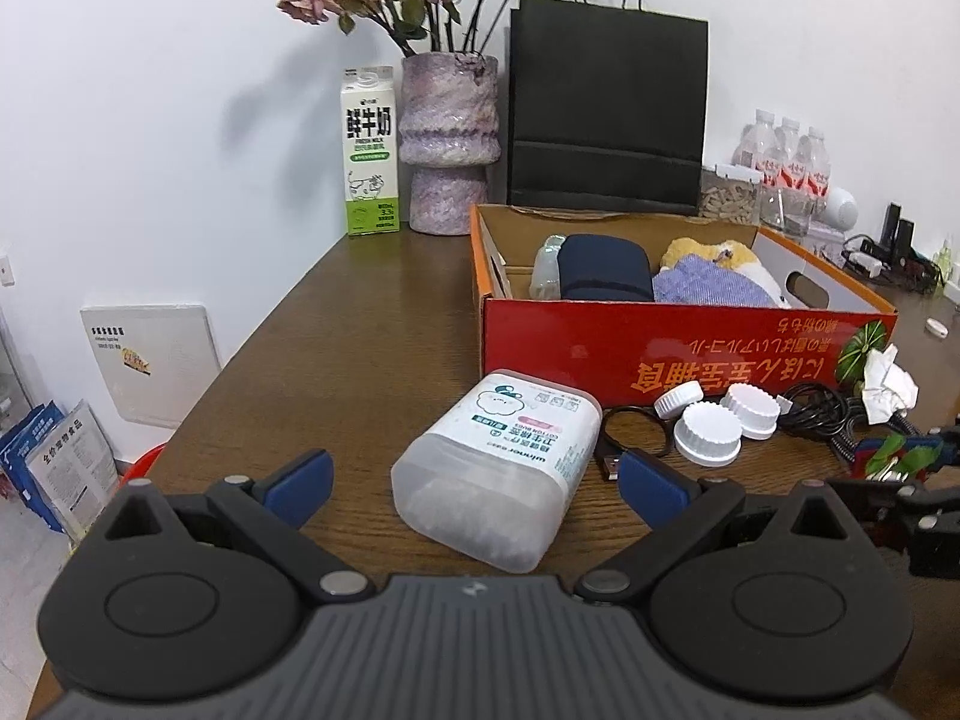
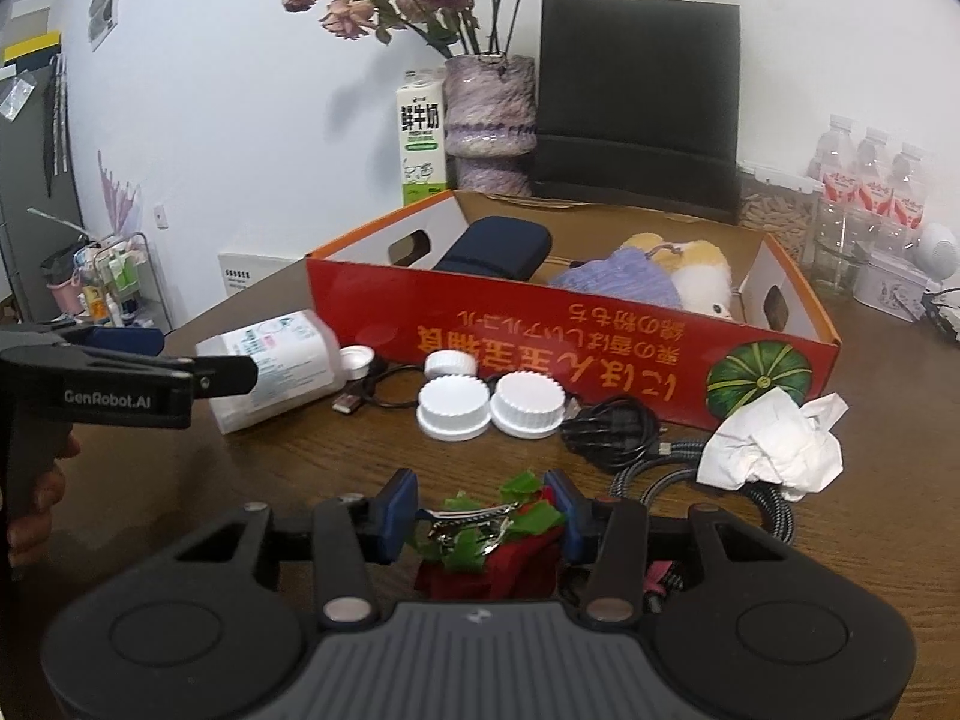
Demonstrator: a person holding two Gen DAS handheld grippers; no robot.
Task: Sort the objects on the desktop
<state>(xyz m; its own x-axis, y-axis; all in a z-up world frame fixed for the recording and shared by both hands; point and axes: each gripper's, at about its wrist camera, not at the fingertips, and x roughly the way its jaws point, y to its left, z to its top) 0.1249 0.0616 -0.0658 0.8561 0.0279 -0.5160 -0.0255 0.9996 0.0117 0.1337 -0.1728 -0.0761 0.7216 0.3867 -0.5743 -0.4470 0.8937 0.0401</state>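
A dark wooden table (image 1: 372,324) is carrying the clutter, with a black paper bag (image 1: 606,114) standing against the white wall at its far edge beside a mottled purple vase (image 1: 447,144) of dried roses and a green-and-white milk carton (image 1: 369,150). In front of the bag, an open red cardboard box (image 2: 540,330) printed with a pumpkin is sitting on the table, holding a navy case (image 2: 498,249), a lilac knitted cloth (image 2: 618,285) and a yellow-and-white plush toy (image 2: 702,276). Just before the box's near wall, a translucent cotton-swab container (image 1: 504,468) is lying on its side, and the left gripper (image 1: 480,480) is straddling it with its blue pads wide apart, neither one pressing on it. To the right, a crumpled white tissue (image 2: 774,444) is resting on a braided cable (image 2: 708,480), near a coiled black cord (image 2: 612,426) and three white screw caps (image 2: 486,402) grouped close together. Nearest the camera, the right gripper (image 2: 483,516) is clamping its blue pads on a red-and-green fabric hair clip (image 2: 492,540) with a metal clasp, held low over the tabletop. At the left edge, a person's hand (image 2: 36,498) is gripping the left tool's handle.
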